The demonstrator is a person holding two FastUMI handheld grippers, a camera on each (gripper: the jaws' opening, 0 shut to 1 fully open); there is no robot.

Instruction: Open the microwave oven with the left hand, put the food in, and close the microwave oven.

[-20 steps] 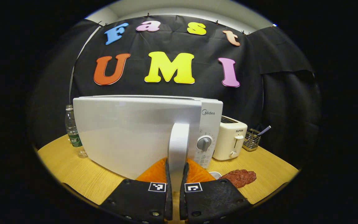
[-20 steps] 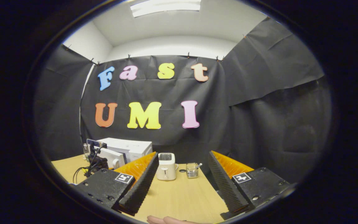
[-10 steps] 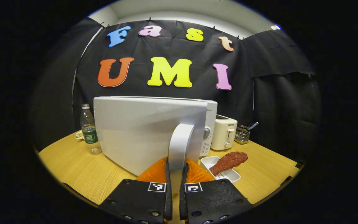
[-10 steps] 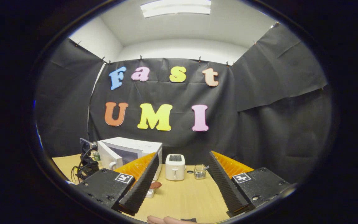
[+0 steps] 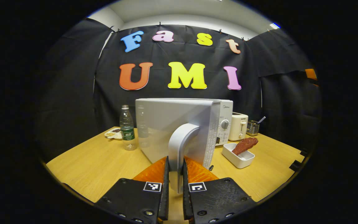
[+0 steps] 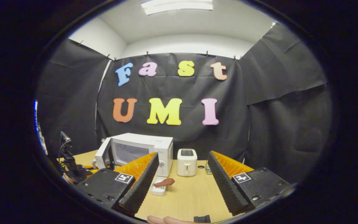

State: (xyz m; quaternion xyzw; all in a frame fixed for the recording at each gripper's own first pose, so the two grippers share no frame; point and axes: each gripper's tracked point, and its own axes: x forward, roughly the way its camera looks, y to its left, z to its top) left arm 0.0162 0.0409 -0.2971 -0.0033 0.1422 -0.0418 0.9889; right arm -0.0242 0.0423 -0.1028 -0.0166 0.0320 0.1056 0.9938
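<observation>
Left gripper (image 5: 175, 174): jaws clamped on the door handle (image 5: 179, 146).
Right gripper (image 6: 181, 174): jaws apart, empty.
Door (image 5: 172, 127): looks about half open.
Food (image 5: 244, 145): in its tray (image 5: 237, 158) on the tabletop (image 5: 98, 161).
Left: put food in, close door.

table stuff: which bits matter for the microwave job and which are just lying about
For the job: microwave, its door handle clamped in the left gripper, food in its white tray, open right gripper.

Lying about: toaster, water bottle, wire basket, small dish.
</observation>
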